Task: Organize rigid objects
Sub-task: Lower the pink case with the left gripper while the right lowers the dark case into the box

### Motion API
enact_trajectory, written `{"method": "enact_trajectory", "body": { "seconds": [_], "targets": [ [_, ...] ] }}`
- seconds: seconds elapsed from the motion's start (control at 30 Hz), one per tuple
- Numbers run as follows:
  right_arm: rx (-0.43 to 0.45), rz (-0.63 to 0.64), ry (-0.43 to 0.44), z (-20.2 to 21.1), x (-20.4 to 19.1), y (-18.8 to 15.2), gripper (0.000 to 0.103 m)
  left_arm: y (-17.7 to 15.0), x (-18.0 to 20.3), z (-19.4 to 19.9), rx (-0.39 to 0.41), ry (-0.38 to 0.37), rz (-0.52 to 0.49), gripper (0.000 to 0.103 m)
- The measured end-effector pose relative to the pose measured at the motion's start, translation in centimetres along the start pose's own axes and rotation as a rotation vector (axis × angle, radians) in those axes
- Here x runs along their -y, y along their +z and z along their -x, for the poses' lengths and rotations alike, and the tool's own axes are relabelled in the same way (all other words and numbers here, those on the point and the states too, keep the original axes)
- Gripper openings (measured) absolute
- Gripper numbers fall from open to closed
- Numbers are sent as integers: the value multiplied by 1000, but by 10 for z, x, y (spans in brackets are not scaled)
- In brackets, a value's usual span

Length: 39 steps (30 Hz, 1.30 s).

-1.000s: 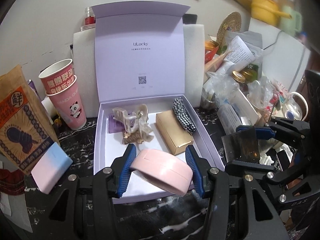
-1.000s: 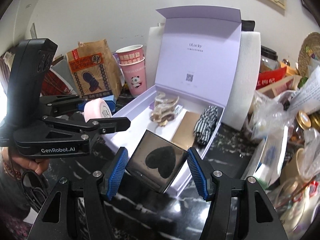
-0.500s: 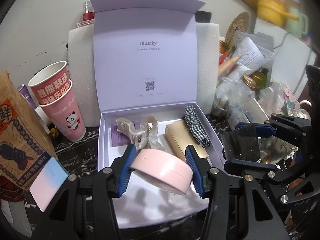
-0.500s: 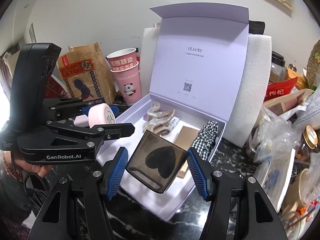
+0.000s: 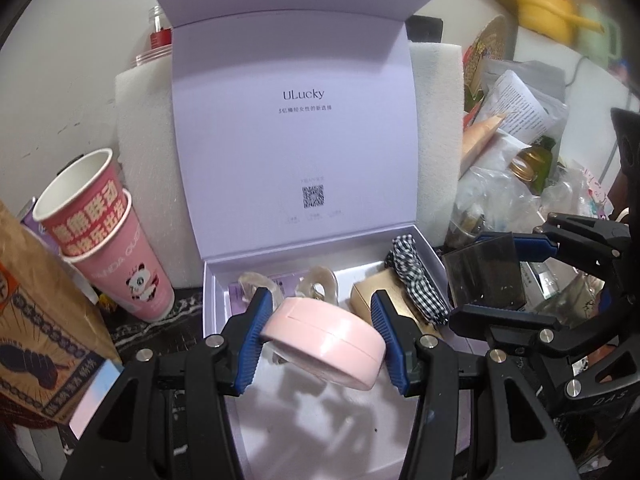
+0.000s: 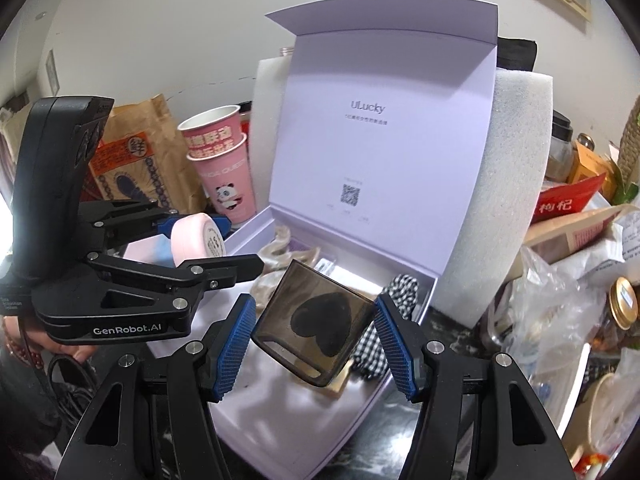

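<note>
Both loads have advanced over the open box (image 5: 224,280) within the last second; placement looks imminent. The left gripper (image 5: 322,334) clamps a pink compact (image 5: 324,336), a smooth, round, flat disc, tilted above the box's bare white front floor. The right gripper (image 6: 314,342) clamps a smoky translucent case (image 6: 314,320), square-edged with a dark heart, above the right side. Inside lie glossy hair claws (image 5: 320,286), a gold carton (image 5: 370,294) and a checked fabric scrunchie (image 5: 416,280).

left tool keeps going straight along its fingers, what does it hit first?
Probably the cream hair claws in the lilac gift box, just beyond the pink round compact held by the left tool. Depth is unclear; box lid behind.
</note>
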State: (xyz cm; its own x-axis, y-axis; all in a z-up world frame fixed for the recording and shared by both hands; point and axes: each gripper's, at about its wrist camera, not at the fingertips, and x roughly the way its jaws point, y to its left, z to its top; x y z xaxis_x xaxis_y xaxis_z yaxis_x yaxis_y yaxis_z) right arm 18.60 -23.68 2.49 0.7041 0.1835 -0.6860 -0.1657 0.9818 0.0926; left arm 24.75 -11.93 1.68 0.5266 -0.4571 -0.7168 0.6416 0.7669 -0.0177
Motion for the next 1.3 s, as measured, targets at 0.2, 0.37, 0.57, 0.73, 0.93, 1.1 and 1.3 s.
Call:
{"method": "enact_trajectory", "body": {
  "seconds": [0.2,0.37,0.57,0.73,0.93,1.1,1.3],
  "targets": [
    [-4,11,-23,-11,8,8,61,12,-5,-12,0,16,-13,51],
    [-7,5,-30,-21,16,10,61,17,-10,-27,-17,27,-13,51],
    [-26,-10,-41,-36,25,11,61,18,-14,-45,-50,38,-3,51],
    [-43,-26,-44,-47,31,10,61,18,-12,-57,-72,43,-20,51],
    [-60,-42,-36,-58,33,9,61,20,-9,-68,-82,44,-40,51],
    [-81,-44,-40,-66,34,7,61,22,-2,-74,-84,62,-65,51],
    [-107,-58,-45,-78,35,6,61,28,12,-86,-98,46,-77,51]
  ]
}}
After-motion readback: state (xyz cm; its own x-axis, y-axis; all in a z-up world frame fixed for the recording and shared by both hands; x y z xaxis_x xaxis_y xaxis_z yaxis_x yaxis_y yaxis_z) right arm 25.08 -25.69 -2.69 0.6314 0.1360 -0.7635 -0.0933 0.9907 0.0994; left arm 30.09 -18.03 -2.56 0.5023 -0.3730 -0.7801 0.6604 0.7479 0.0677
